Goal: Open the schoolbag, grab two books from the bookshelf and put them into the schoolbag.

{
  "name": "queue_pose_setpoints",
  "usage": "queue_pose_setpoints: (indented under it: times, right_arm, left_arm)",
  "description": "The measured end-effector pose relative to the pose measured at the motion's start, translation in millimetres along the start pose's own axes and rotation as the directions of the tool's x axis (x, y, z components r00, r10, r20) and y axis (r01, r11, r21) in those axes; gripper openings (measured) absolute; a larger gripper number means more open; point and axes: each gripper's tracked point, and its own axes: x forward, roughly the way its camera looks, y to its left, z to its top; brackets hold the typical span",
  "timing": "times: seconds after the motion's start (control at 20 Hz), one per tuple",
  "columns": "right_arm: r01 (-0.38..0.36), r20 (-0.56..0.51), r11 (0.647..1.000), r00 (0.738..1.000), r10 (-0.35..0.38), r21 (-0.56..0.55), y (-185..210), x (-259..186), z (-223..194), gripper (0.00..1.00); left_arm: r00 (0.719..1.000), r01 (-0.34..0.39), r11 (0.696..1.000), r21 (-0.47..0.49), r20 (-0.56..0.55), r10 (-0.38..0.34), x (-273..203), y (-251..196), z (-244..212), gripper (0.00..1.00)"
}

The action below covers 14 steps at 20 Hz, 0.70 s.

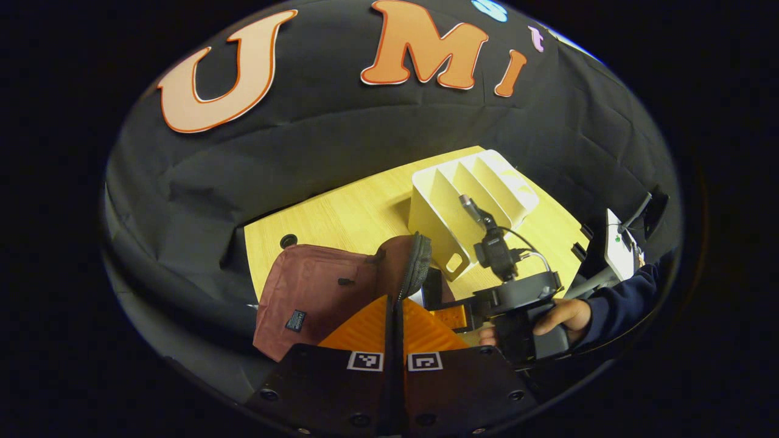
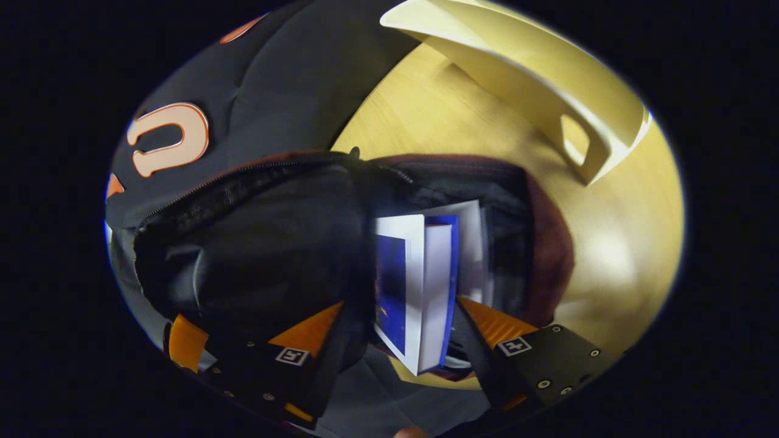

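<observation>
The maroon schoolbag [image 1: 316, 292] lies on the wooden table [image 1: 341, 213]. My left gripper [image 1: 394, 304] is shut on the zipper edge of its flap [image 1: 406, 258] and holds the flap up. My right gripper [image 1: 453, 316], held by a hand [image 1: 563, 316], reaches into the opening from the right. In the right gripper view, my right gripper [image 2: 405, 307] is shut on a blue and white book [image 2: 420, 286] that stands partly inside the bag's dark interior [image 2: 261, 243]. A second, pale book [image 2: 473, 243] sits behind it in the bag.
The cream bookshelf [image 1: 468, 201] stands on the table just behind the bag, its slots bare, and looms close in the right gripper view [image 2: 535, 79]. A white device on a stand [image 1: 618, 249] is at the table's right end.
</observation>
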Motion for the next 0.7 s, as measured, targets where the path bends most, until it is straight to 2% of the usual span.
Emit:
queue_pose_setpoints:
  times: [0.2, 0.4, 0.55, 0.7]
  right_arm:
    - [0.02, 0.068, 0.999, 0.998, -0.017, -0.047, -5, -27, 25, 0.98]
    - [0.029, 0.158, 0.995, 0.987, -0.014, -0.093, -8, -70, 60, 0.98]
    - [0.051, 0.27, 0.994, 0.963, -0.023, -0.096, -19, -112, 102, 0.97]
    - [0.098, 0.379, 0.987, 0.924, -0.043, -0.126, -31, -159, 134, 0.97]
  left_arm:
    - [1.0, 0.001, 1.0, -0.002, 0.002, -0.001, 5, -6, -2, 0.01]
    - [1.0, -0.028, 0.999, 0.042, -0.009, 0.028, 12, -17, -9, 0.01]
    - [0.999, -0.051, 0.993, 0.104, -0.011, 0.052, 20, -34, -15, 0.01]
    - [0.997, -0.071, 0.986, 0.149, -0.008, 0.073, 27, -52, -21, 0.04]
